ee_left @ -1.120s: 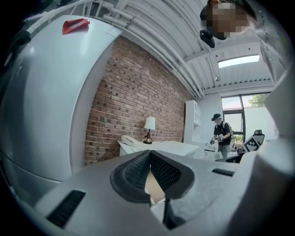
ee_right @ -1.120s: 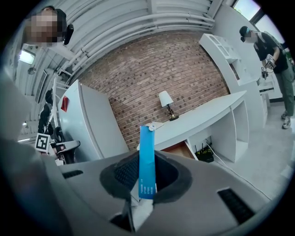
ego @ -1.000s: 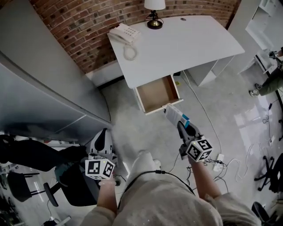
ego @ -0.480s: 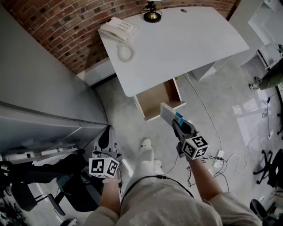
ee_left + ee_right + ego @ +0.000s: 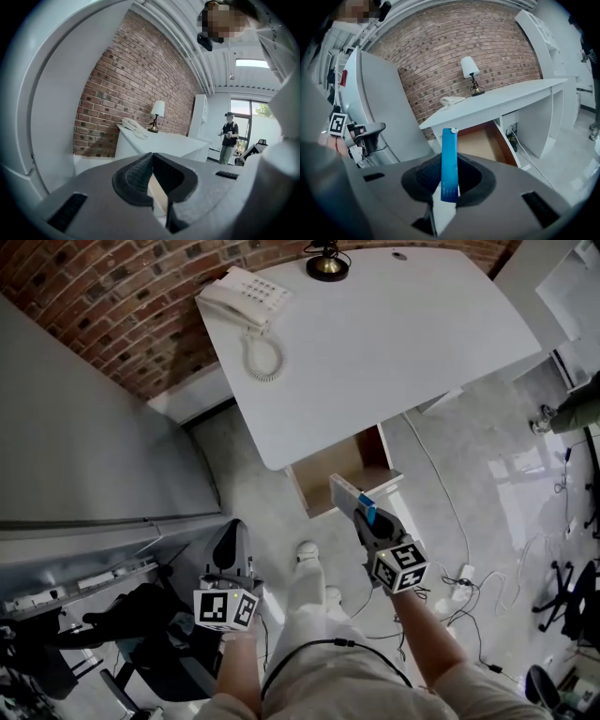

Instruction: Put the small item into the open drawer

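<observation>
The small item is a slim blue-and-white box [image 5: 449, 161]. My right gripper [image 5: 449, 182] is shut on its lower end, so the box stands up out of the jaws. In the head view the box [image 5: 347, 494] hangs at the front edge of the open wooden drawer [image 5: 339, 457], which is pulled out from under the white desk [image 5: 375, 343]. The right gripper [image 5: 364, 516] sits just in front of that edge. The drawer [image 5: 480, 143] looks bare inside. My left gripper [image 5: 233, 542] hangs low at the left, away from the desk. Its pads [image 5: 140, 171] meet at the tips with nothing between them.
On the desk are a white telephone [image 5: 242, 298] and a lamp [image 5: 326, 263]. A tall grey cabinet [image 5: 84, 427] stands at the left, brick wall behind. Cables [image 5: 455, 582] trail on the floor at the right. Another person [image 5: 228, 136] stands far off.
The desk and drawer have come nearer in the head view. My right gripper has carried the box forward to the drawer's front edge. The left gripper moved forward alongside.
</observation>
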A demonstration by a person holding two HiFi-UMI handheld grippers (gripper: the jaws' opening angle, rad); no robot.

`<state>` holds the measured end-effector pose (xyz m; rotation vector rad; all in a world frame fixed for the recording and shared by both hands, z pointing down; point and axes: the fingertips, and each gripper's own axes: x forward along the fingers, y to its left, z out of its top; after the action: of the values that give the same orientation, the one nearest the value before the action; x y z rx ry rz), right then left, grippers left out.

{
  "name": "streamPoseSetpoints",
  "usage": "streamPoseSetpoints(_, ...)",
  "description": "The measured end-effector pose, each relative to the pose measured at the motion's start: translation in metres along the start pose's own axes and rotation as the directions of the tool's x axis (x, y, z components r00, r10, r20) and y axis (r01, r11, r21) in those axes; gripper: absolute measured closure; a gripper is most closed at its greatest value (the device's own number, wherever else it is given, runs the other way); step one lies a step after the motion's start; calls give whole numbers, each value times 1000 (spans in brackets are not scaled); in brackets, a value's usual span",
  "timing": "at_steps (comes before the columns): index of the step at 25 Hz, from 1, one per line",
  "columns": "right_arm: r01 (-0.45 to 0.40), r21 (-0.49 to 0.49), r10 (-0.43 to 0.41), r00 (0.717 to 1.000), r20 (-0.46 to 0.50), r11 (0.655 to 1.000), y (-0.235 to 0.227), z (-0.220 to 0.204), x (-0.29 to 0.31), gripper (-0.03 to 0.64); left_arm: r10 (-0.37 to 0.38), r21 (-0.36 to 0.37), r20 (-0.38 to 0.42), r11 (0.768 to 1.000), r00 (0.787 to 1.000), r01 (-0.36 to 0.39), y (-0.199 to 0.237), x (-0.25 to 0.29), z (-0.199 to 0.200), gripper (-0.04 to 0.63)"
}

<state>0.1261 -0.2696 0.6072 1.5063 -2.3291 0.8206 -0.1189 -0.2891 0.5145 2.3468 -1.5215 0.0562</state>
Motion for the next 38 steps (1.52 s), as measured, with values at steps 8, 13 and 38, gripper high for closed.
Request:
streamPoseSetpoints(8, 26, -116, -40, 992, -118, 993, -5, -32, 44, 549, 9, -29, -35, 1000, 999, -10, 13, 20, -39, 591)
streamPoseSetpoints(13, 31, -213, -75, 977, -202, 976, -5, -50, 66, 548, 11, -39, -47, 999, 999, -13, 19, 31, -55, 591)
streamPoseSetpoints(38, -73, -438, -113, 916, -384, 896, 3, -90, 134, 531, 25, -89, -55, 996, 998, -30, 34, 43, -93, 590)
